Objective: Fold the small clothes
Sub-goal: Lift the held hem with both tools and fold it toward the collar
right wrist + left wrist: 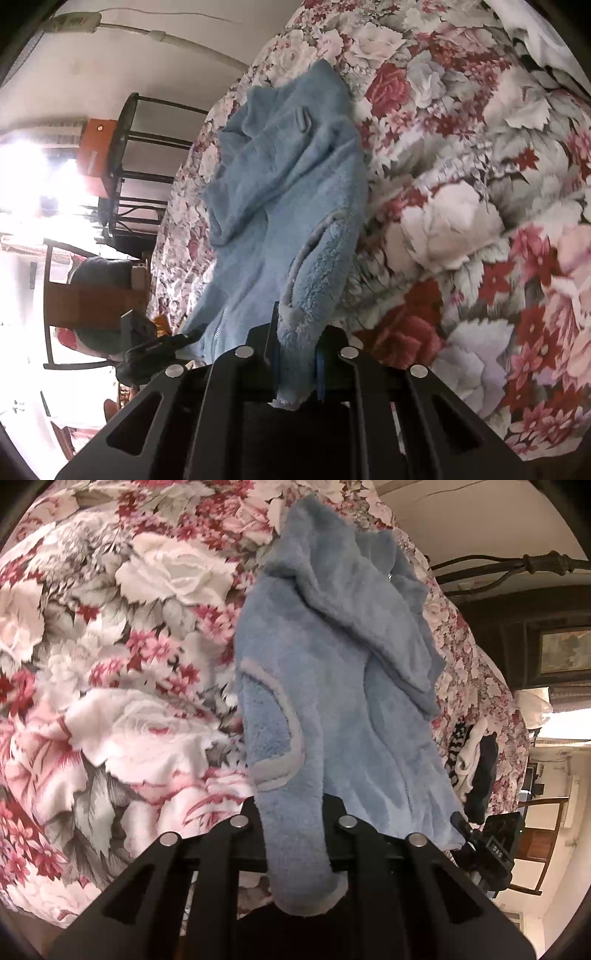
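Now both claws, left claw [295, 849] and right claw [295, 363], are clenched on the blue fleece jacket [343, 672], which stretches ahead over the floral bedspread [129, 664]; next, I judge, lay it flat.

Floral bedspread [110, 635], dark metal bed frame [517, 563], glaring window [33, 177].

Wide open flowered bedspread [110, 657] left of the blue fleece jacket [332, 686], nothing lying there, while right of the jacket a dark clothes pile [476, 771] and iron bedframe [517, 563] crowd the edge.
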### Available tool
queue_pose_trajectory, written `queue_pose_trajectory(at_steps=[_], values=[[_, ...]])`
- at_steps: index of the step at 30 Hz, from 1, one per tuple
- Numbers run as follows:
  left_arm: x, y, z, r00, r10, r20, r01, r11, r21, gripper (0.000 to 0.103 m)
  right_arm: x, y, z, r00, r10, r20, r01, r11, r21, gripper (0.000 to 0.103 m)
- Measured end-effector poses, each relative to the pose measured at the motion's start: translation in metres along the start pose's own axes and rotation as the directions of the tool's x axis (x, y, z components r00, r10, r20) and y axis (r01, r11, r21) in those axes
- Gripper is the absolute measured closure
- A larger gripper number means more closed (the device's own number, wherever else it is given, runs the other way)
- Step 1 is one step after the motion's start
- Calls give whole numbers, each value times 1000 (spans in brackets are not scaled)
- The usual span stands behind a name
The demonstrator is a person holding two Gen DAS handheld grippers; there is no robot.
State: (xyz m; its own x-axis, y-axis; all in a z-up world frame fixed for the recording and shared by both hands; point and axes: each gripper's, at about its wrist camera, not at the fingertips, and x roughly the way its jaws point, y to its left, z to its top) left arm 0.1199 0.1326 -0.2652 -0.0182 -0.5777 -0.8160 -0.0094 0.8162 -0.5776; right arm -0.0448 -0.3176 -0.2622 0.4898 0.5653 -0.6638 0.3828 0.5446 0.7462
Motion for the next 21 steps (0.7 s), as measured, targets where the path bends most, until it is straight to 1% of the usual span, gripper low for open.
queue_pose_trajectory(at_steps=[4,7,11,21], values=[[-4,-2,10,1000,-14,20,14,1000,-18,89,1,3,11,999,44,5,-44,999,32,89],[-6,-6,19,999,-25,33,26,999,-21,89,0,9,22,998,65,17,-65,997,34,89],[-9,-15,35,998,-37,51,38,999,-16,89,3,16,35,997,76,31,-77,996,34,89],[-9,-41,79,996,-27,83,25,999,25,89,15,31,80,991,112,67,-115,992,50,89]])
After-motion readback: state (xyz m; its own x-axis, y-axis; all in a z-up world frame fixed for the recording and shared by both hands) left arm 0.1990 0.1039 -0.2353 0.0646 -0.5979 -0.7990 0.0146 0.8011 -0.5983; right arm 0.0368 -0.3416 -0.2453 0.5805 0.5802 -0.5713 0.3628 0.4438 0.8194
